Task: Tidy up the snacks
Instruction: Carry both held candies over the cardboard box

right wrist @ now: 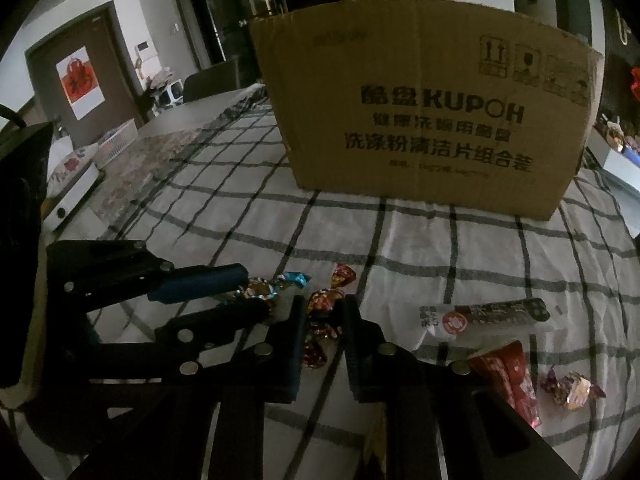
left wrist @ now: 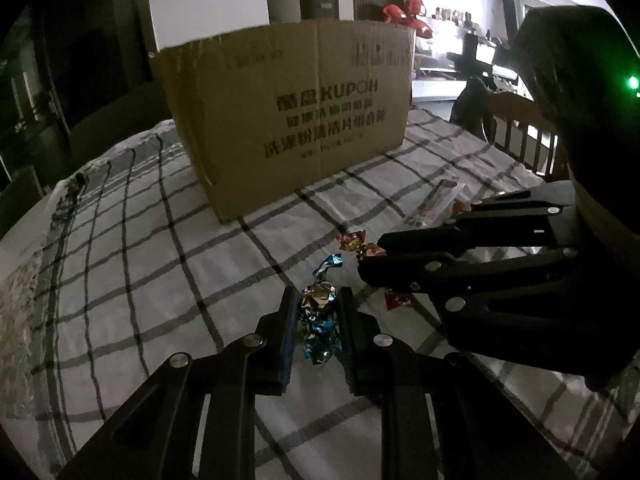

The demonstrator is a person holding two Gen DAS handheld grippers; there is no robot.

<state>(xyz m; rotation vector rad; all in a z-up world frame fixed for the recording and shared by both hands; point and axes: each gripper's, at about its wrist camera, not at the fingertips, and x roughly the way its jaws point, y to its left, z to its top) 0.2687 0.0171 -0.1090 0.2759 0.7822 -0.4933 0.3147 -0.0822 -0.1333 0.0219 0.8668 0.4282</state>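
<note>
Centrally, the left gripper (left wrist: 318,316) has its two black fingers set narrowly on either side of a blue foil candy (left wrist: 318,320), whose crinkled twist-wrapper lies on the cloth; whether the pads actually press it cannot be told in the dim light. Likewise the right gripper (right wrist: 322,332) brackets a red foil candy (right wrist: 320,320) with a narrow gap, contact equally uncertain. Both tools sit low over the surface and close together, the right one reaching in from the right of the left wrist view, the left one from the left of the right wrist view.

Beside the right gripper lie a long snack stick packet (right wrist: 484,316), a red snack pouch (right wrist: 508,376) and a purple-and-gold candy (right wrist: 572,390), all apart from one another. Underneath, a white tablecloth (left wrist: 160,248) with a dark grid pattern covers the table, slightly rumpled. Farther back stands an open brown cardboard box (right wrist: 432,120), corrugated, printed "KUPOH" with Chinese text. Beyond it appear a dark door bearing a red-and-white poster (right wrist: 80,80) and a wooden chair back (left wrist: 520,128).
</note>
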